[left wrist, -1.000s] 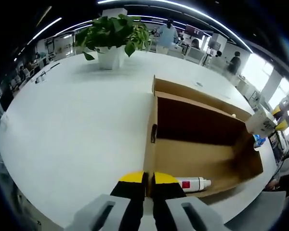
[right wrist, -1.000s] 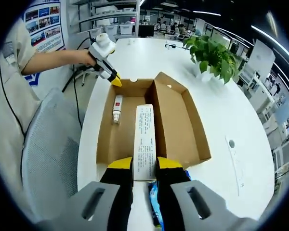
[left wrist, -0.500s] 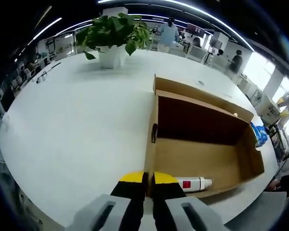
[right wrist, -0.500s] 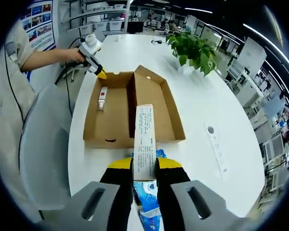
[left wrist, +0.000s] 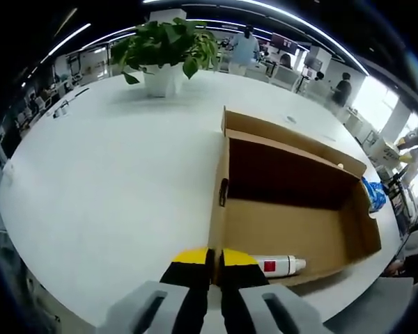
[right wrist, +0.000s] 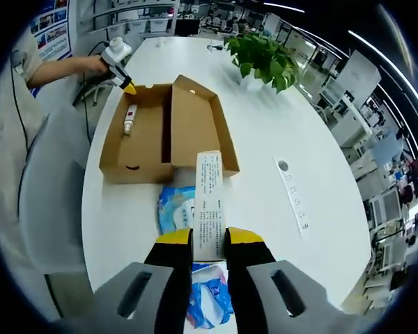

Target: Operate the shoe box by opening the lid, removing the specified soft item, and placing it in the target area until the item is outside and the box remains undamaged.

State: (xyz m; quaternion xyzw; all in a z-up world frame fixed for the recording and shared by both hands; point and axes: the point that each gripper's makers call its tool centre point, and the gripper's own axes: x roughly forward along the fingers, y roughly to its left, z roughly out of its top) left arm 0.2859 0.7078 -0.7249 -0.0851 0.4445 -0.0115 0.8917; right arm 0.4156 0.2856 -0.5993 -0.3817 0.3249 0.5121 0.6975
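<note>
Right gripper (right wrist: 209, 240) is clamping a stiff printed card (right wrist: 208, 205), with soft blue packs (right wrist: 177, 209) lying on the worktop (right wrist: 265, 139) at 6 o'clock of the shoe box (right wrist: 160, 129). Packs look light, squashy, slippery film; pinch an edge. Left gripper (left wrist: 215, 256) is pinching the box wall at its 6 o'clock, steadying it.

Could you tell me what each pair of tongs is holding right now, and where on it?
The right tongs grip the printed white carton at its near end. The left tongs pinch the near wall of the shoe box.
</note>
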